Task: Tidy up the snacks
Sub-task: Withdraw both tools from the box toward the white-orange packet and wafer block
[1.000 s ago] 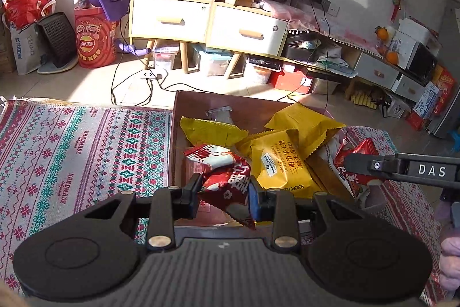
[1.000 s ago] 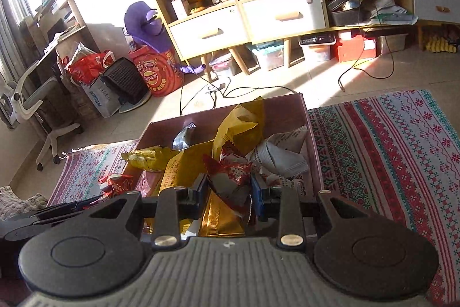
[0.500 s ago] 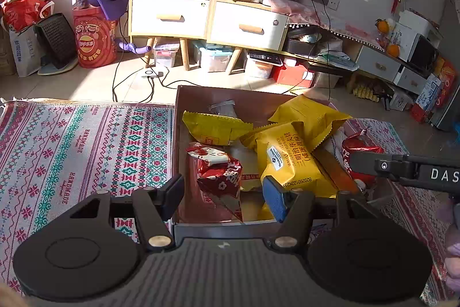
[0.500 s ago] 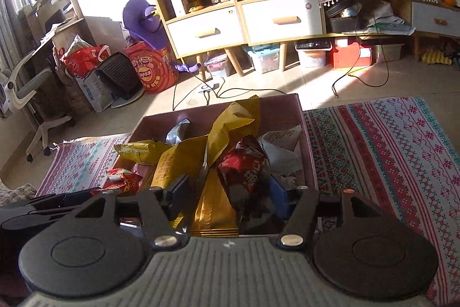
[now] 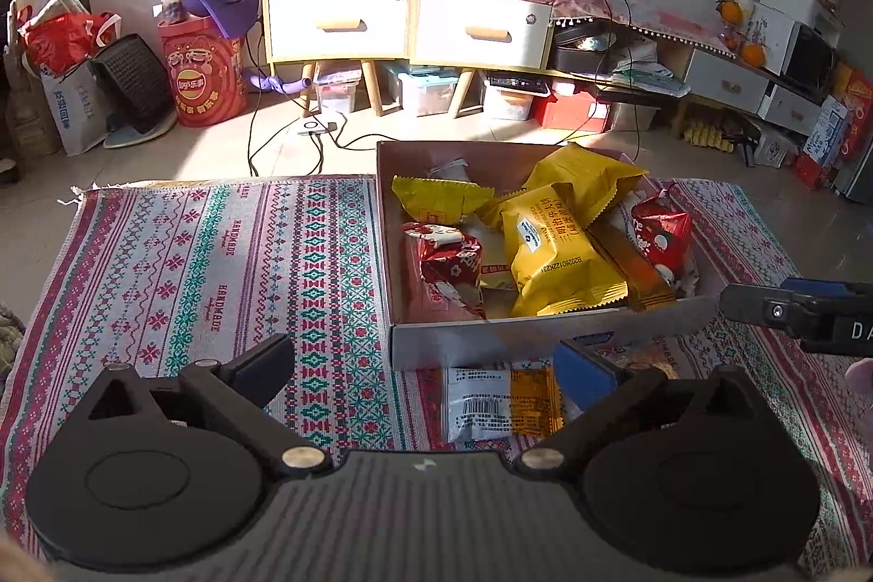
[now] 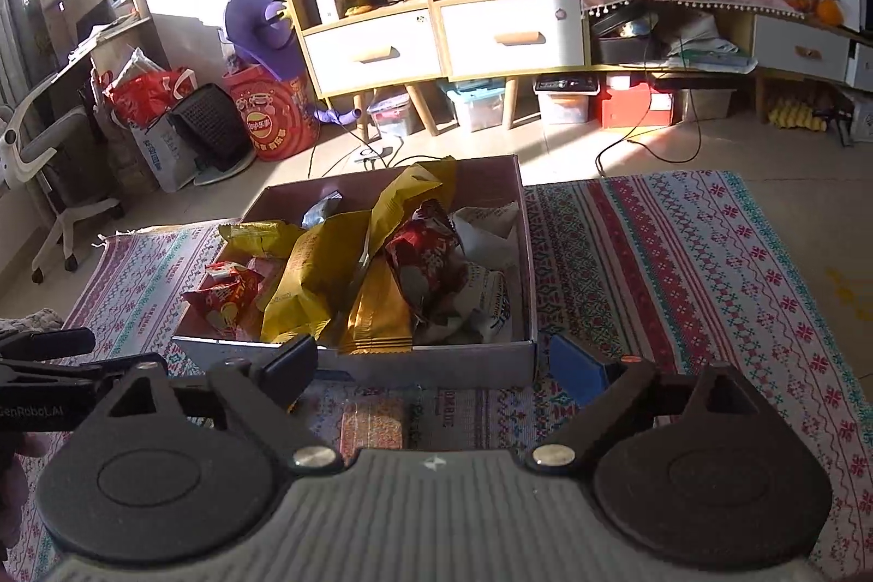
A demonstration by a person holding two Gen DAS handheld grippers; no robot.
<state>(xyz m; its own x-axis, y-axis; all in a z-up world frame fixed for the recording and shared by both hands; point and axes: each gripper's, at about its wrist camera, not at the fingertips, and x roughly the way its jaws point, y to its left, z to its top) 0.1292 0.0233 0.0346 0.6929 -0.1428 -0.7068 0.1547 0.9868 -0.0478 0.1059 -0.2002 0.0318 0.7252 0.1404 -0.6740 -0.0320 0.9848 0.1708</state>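
A shallow cardboard box on the patterned rug holds several snack packs: yellow ones, a red pack at its left and another red pack at its right. My left gripper hangs in front of the box, jaws still opening, nothing between them. My right gripper is likewise spreading its jaws, empty, just short of the box's near wall. A white-and-orange packet lies on the rug before the box, and an orange packet lies below the right gripper.
The woven rug stretches to both sides of the box. Behind stand a shelf unit with drawers, a red Lay's bucket, cables on the floor and an office chair. The other gripper's finger juts in from the right.
Both grippers let go of their red packs, which now lie in the box. Both sets of jaws spread wide and both grippers drew back from the box toward me.
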